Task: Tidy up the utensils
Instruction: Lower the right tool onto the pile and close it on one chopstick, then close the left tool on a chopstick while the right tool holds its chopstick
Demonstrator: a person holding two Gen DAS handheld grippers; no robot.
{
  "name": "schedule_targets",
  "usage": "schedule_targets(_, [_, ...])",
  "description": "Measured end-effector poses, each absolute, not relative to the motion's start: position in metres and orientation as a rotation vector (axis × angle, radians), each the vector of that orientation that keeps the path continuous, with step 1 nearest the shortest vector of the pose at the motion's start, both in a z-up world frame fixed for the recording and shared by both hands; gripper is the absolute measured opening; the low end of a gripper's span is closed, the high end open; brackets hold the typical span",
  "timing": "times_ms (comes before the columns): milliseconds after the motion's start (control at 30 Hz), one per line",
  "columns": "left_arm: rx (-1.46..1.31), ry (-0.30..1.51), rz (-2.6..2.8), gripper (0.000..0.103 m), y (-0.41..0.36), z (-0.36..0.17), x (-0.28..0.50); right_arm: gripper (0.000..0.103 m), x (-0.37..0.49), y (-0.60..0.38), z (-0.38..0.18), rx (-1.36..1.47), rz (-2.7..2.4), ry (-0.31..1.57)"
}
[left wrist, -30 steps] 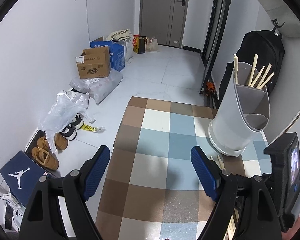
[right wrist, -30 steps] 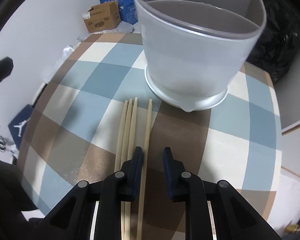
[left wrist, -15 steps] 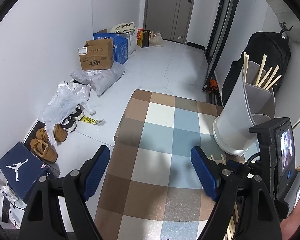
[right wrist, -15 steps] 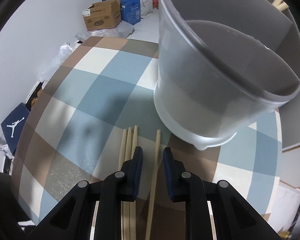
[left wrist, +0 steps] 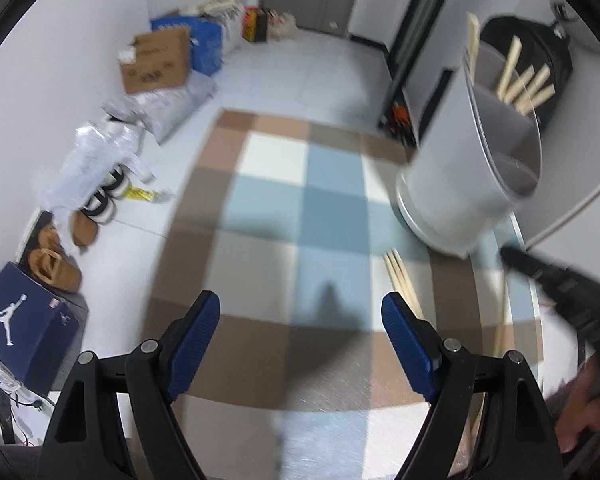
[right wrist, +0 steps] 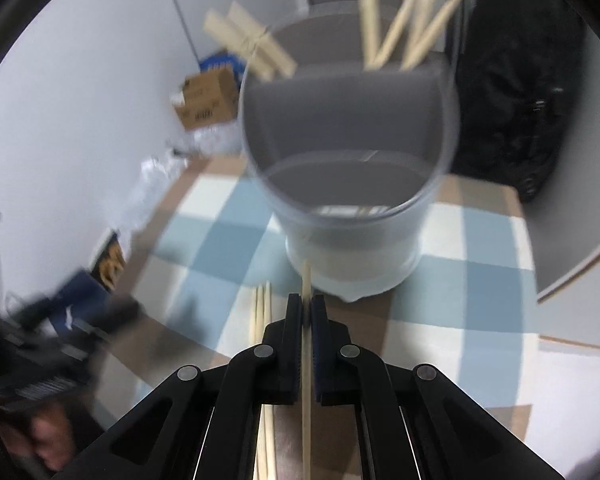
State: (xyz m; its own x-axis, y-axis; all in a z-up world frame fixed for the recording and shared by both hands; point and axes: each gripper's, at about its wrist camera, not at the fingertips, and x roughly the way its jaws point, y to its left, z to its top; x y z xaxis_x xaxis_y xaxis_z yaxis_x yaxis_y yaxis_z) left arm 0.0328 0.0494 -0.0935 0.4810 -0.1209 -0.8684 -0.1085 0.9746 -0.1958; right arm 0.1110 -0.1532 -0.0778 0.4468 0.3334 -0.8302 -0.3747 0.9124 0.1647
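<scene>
My right gripper (right wrist: 307, 309) is shut on one wooden chopstick (right wrist: 306, 280) and holds it above the checked tablecloth, its tip toward the grey utensil holder (right wrist: 352, 184). The holder has compartments, and several chopsticks (right wrist: 404, 36) stand in its far ones. Three more chopsticks (right wrist: 260, 312) lie side by side on the cloth left of my right gripper. In the left wrist view my left gripper (left wrist: 300, 320) is open and empty over the cloth, with the lying chopsticks (left wrist: 400, 276) by its right finger, the holder (left wrist: 472, 168) at right, and the right gripper (left wrist: 560, 284) blurred at far right.
The round table with the checked cloth (left wrist: 300, 216) ends close behind the holder. A black backpack (right wrist: 516, 92) hangs behind the holder. On the floor at left are a cardboard box (left wrist: 156, 60), plastic bags (left wrist: 96, 152), shoes (left wrist: 56, 264) and a blue shoebox (left wrist: 24, 320).
My right gripper closed on the single chopstick and lifted it off the cloth toward the holder. The left gripper stayed open and shifted slightly; both views are blurred by motion.
</scene>
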Motion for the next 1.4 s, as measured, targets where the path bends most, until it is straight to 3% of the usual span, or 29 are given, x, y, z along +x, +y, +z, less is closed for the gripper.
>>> schedule_targets(567, [-0.187,1.220,-0.058,0.079,-0.013,-0.119,0.024,0.003,0.070,-0.230,-0.013,0.115,0.553,0.773])
schedule_targets(767, [-0.108,1.214,0.000,0.070,-0.021,-0.120,0.021,0.004,0.066,-0.241,-0.015,0.163,0.569,0.762])
schedule_targets(1067, [-0.080,1.231,0.051,0.067,-0.016,-0.122,0.022,0.004,0.064,-0.250,-0.016,0.200,0.586,0.756])
schedule_targets(1267, [-0.228,1.241,0.033,0.067,-0.007,-0.119,0.033,0.004,0.066,-0.257,-0.016,0.245,0.580,0.747])
schedule_targets(1400, [-0.125,1.247,0.034,0.067,-0.019,-0.124,0.036,0.004,0.066,-0.262,-0.016,0.260,0.571,0.748])
